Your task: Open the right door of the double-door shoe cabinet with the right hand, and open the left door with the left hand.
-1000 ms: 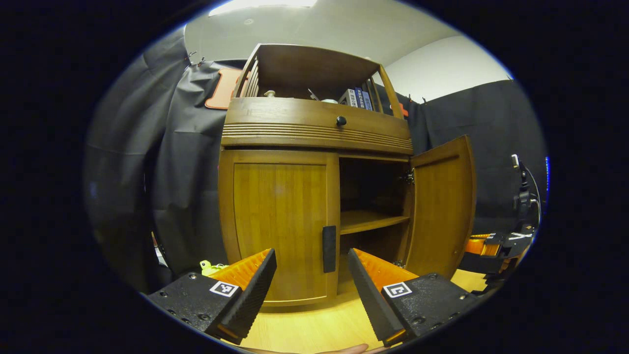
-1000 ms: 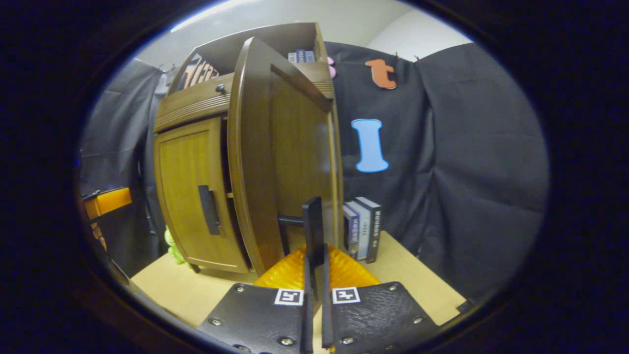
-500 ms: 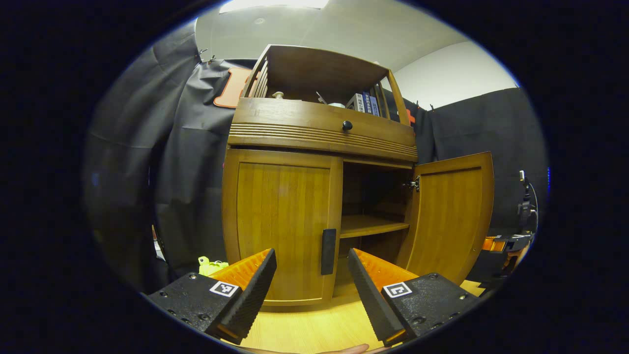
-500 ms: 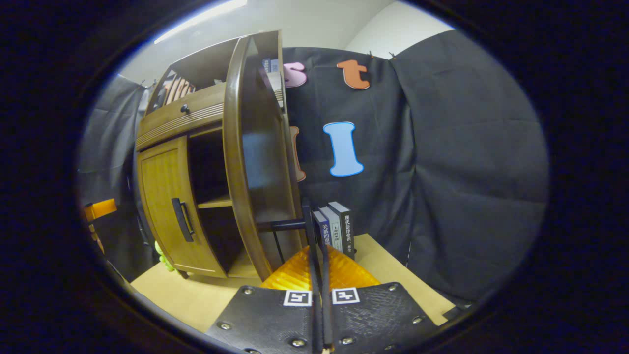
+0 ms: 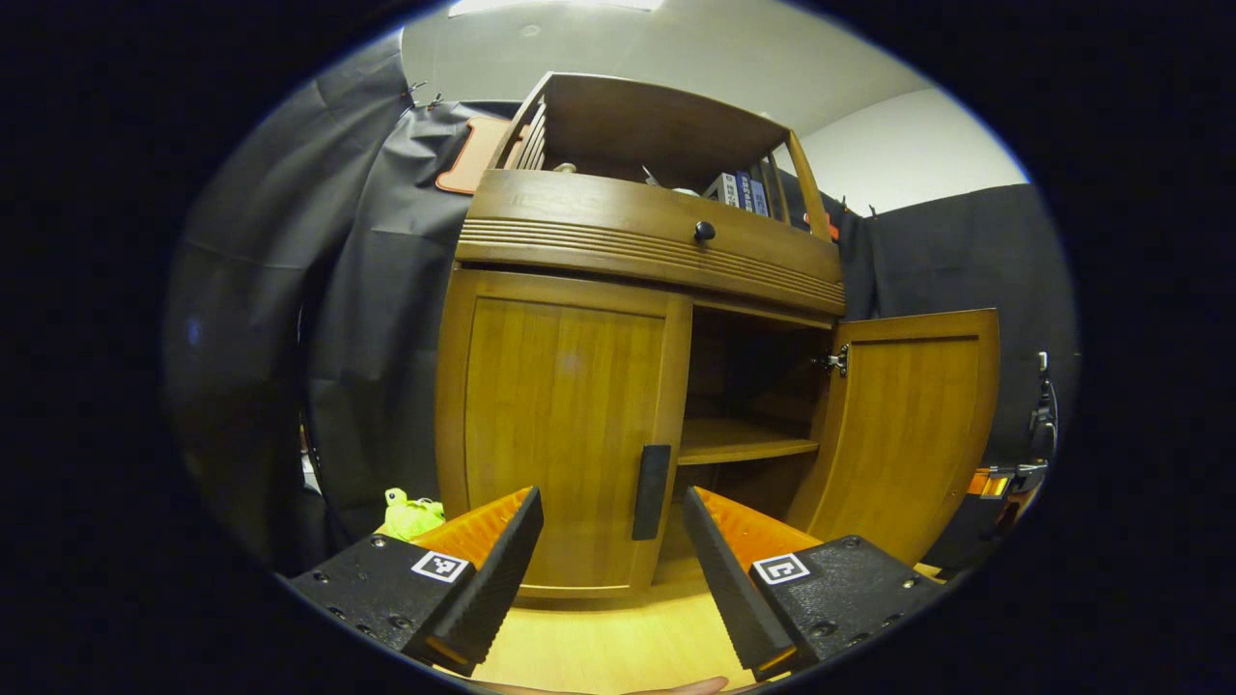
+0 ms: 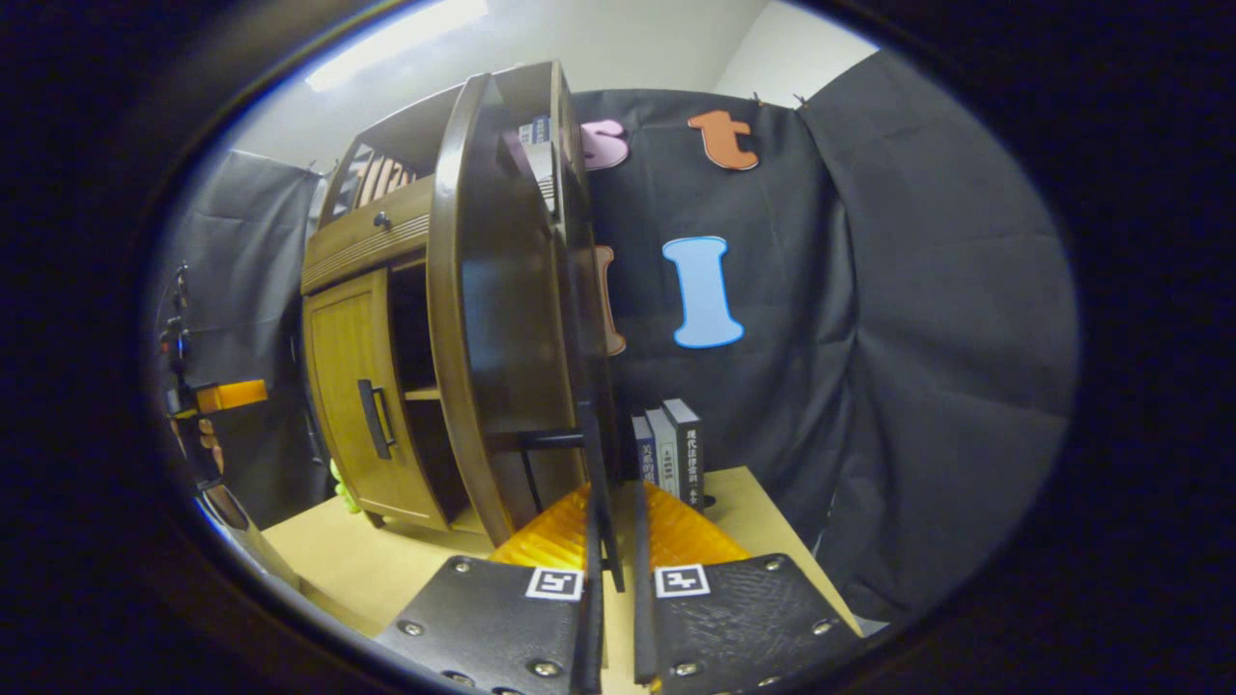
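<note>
— How is the closed left door (image 5: 565, 434) of brown wood going to handle?

— Stiff and hinged, I'm judging; I'm aiming for its dark upright handle (image 5: 651, 491), centre frame, just beyond my wide-open, empty left tongs (image 5: 612, 565).

— And the right?

— My right tongs (image 6: 612, 569) are pinching the open right door's (image 6: 497, 319) dark handle bar (image 6: 599, 483), lower centre.

Books (image 6: 668, 450) stand right of the cabinet (image 6: 386, 319)
</note>
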Demonstrator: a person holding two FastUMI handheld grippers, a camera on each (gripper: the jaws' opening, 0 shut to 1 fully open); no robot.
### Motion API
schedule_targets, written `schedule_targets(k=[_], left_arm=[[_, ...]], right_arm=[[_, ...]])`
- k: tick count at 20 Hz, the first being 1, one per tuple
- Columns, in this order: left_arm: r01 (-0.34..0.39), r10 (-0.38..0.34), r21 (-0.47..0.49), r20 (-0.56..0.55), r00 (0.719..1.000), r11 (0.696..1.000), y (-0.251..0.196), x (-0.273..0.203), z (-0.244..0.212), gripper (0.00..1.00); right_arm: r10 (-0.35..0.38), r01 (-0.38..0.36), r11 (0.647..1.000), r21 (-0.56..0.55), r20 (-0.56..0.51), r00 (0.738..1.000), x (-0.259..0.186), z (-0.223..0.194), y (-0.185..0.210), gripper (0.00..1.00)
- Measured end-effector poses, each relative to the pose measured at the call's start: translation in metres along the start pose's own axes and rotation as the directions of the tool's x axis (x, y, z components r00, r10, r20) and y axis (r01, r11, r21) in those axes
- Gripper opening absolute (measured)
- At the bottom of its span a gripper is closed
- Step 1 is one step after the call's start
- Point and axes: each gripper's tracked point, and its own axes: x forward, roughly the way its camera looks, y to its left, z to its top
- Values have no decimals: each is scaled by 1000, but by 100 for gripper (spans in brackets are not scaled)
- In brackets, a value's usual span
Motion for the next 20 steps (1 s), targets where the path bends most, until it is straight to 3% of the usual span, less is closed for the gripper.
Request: schedule_targets(k=[2,3,6,11,13,16,17,18,20], left_arm=[[6,-6,12,-14,1000,1000,-6,6,-7,92],[9,-9,15,-18,1000,1000,-9,9,-10,92],[20,-19,29,-19,1000,999,-16,20,-15,92],[0,-1,45,18,1000,999,-18,46,-20,92],[-10,5,61,66,998,998,-20,62,-18,86],[-7,1,88,64,998,996,-22,90,-33,88],[-15,10,79,67,998,997,-20,97,-40,85],[-18,12,67,83,996,998,-20,105,-43,88],[-39,29,53,181,983,998,-15,126,-43,85]], right_arm=[[-20,20,999,-27,-8,1000,2,0,-10,13],[-56,55,998,-39,-9,998,-2,-2,-20,18],[-113,113,993,-31,-14,993,-10,-4,-24,96],[-174,174,982,-72,2,985,-28,0,-36,100],[-192,193,979,-64,19,981,-38,2,-37,100],[-238,241,970,-28,82,968,-51,21,-34,100],[-257,262,965,-26,113,960,-58,28,-35,100],[-267,273,962,-29,134,954,-63,33,-32,100],[-264,273,961,-49,143,954,-66,33,-23,100]])
